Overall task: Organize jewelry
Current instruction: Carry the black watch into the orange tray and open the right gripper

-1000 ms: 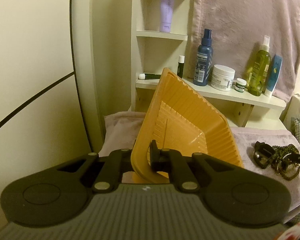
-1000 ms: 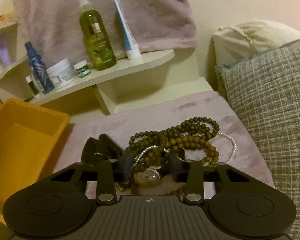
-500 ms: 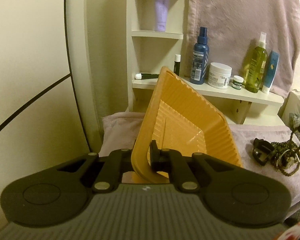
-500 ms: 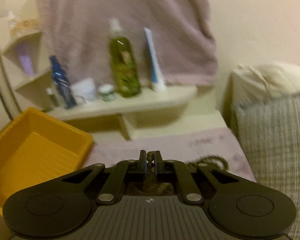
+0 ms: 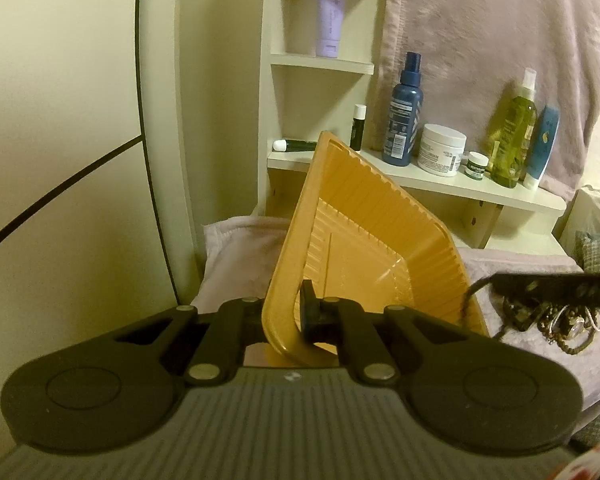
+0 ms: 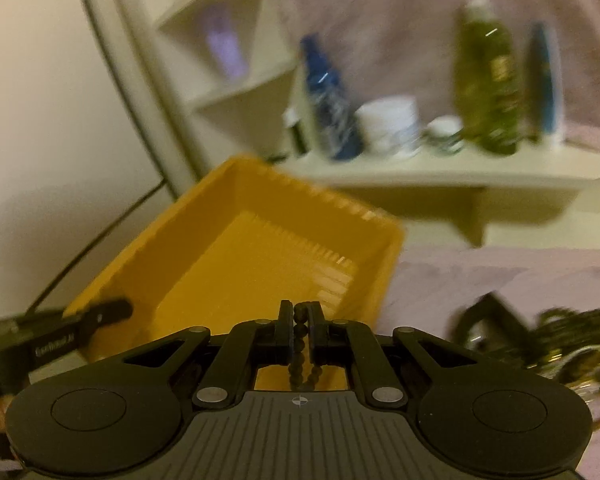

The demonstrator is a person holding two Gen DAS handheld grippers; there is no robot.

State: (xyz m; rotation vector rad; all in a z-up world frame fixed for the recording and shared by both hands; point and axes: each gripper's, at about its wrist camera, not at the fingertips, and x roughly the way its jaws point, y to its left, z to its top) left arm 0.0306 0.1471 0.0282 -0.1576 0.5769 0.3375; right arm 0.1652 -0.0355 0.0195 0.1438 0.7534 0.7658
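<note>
**Over the tray's near edge: beads lifted from the heap**

Between the pads of the right claw (image 6: 300, 322) hangs a strand of dark beads (image 6: 299, 354), pinched tight with its loop dangling below the closed jaws. A second ago that claw stood open, low over the jewelry heap (image 6: 556, 344) on the bed cover (image 6: 480, 276); now it is clamped and raised, swung left so that the yellow tray (image 6: 228, 256) fills the view ahead. The rest of the heap, more beads and a dark watch-like piece, lies on the cover to the right, blurred. So the first pick looks done, and the carry to the tray seems under way.

The left claw (image 5: 296, 312) is shut on the tray's near rim (image 5: 276, 312), as it was before, tilting the tray up toward the right claw. The tray looks empty: only ribbed walls and bare floor show. Behind it a shelf (image 5: 460, 188) carries bottles and jars.
</note>
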